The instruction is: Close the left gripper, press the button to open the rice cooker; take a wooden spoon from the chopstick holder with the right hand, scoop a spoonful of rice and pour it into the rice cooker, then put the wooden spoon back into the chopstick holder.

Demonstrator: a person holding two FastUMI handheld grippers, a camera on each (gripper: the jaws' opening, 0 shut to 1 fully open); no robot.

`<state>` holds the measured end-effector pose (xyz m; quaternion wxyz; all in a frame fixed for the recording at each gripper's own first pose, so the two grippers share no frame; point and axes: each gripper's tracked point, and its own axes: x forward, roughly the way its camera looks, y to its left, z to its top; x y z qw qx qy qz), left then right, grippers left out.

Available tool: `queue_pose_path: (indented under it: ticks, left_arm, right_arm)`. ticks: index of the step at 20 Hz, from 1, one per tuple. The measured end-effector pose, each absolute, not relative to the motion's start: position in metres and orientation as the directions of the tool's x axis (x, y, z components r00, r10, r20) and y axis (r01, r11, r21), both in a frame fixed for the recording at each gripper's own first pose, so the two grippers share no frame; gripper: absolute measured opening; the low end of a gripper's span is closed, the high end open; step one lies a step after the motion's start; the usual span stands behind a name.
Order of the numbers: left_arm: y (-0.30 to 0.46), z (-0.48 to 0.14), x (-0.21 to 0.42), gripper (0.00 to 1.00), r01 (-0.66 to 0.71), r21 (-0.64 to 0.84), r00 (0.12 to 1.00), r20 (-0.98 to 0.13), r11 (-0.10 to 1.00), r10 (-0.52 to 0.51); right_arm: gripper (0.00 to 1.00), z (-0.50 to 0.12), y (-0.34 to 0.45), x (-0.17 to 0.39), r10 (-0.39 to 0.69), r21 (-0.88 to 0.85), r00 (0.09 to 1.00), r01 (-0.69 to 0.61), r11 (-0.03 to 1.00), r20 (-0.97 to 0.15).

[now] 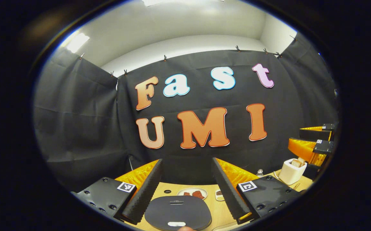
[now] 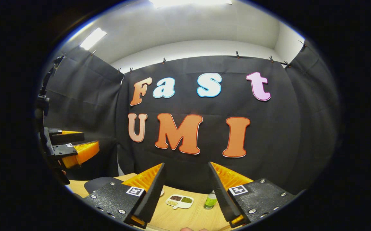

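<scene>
Dark, rounded cooker (image 1: 177, 211) with lid down and pale button at front edge, low on the wooden table (image 1: 216, 210). Left gripper (image 1: 187, 189) gaping wide above it, empty. Right gripper (image 2: 185, 192) likewise wide, empty.

- In your left gripper view, the rice cooker (image 1: 177, 211) is cut off by the lower edge; its body below the lid is hidden.
- The plate (image 1: 192, 193) behind it carries reddish items too small to identify.
- The small dish (image 1: 219, 194) is partly hidden behind one finger of the left gripper (image 1: 187, 187).
- The chopstick holder (image 1: 292, 171) holds pale wooden pieces; you cannot tell which is the spoon.
- In your right gripper view, the divided tray (image 2: 179, 201) holds contents too small to identify.
- The green bottle (image 2: 210, 200) is partly covered by a finger of the right gripper (image 2: 185, 189).
- The rice cooker's dark lid is mostly hidden behind the other finger.
</scene>
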<state>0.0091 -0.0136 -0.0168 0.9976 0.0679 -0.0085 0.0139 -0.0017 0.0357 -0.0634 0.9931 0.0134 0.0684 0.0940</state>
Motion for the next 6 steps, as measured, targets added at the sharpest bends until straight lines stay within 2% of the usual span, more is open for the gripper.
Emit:
queue_pose_path:
  ticks: [6]
  left_arm:
    - [-0.0159,-0.0102,0.0077,1.0,-0.022,0.129,0.999,0.042,0.991,0.017]
  right_arm:
    - [0.83,-0.0584,0.0372,-0.0011,0.195,0.051,0.973,-0.19,0.98,-0.124]
